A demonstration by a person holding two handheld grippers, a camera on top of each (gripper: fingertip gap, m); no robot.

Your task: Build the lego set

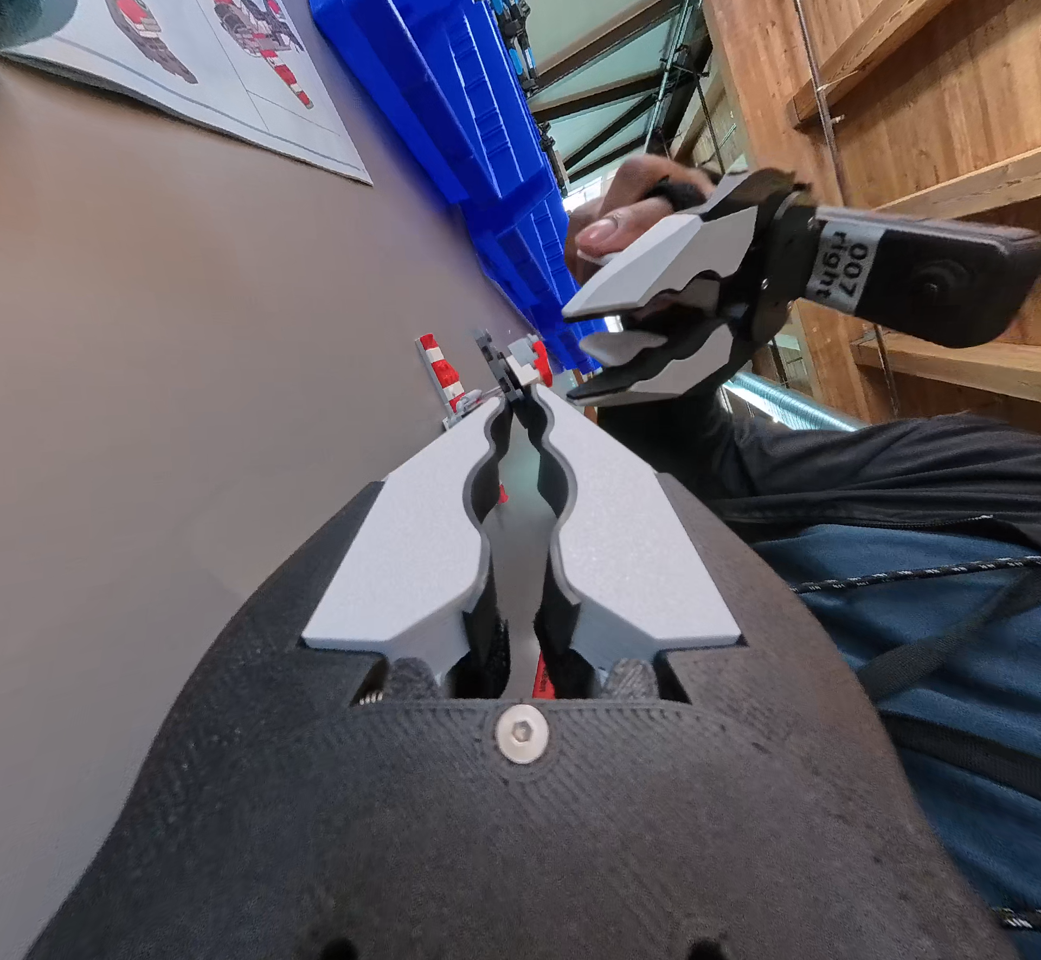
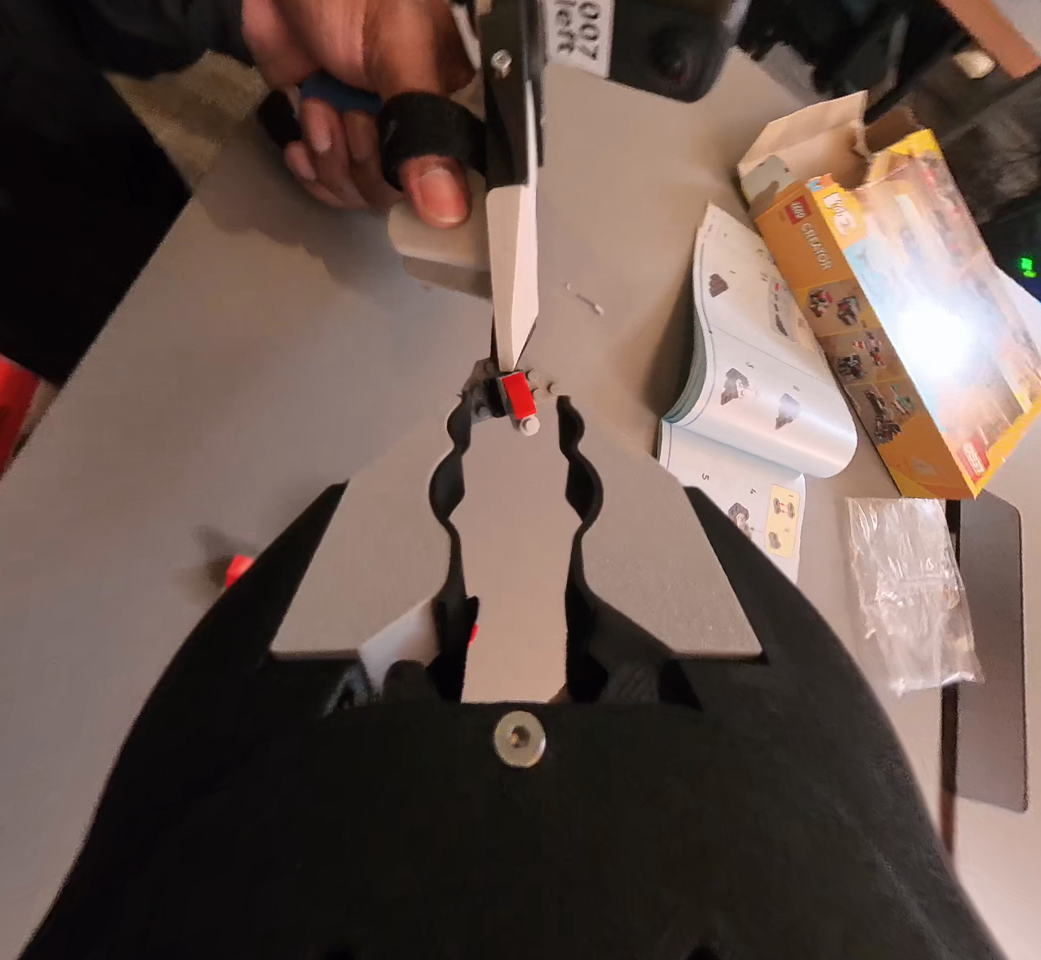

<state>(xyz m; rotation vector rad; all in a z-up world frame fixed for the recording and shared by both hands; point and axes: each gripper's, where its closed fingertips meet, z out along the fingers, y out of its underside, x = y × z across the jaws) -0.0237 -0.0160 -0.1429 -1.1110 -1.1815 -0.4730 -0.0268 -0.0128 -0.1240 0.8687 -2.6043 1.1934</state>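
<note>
Your left gripper [image 1: 521,403] is clamped on the dark plate of the small model [image 2: 510,397], which you hold above the table [image 2: 225,369], so the red brick and its studs face your right gripper [image 2: 510,414]. The right gripper has its fingers apart and empty, the tips on both sides of the model, I think to press or adjust a piece while the left one keeps it steady. Beside the model lies the open booklet [image 2: 755,397], and beyond it the box [image 2: 879,324], near enough to check the steps.
</note>
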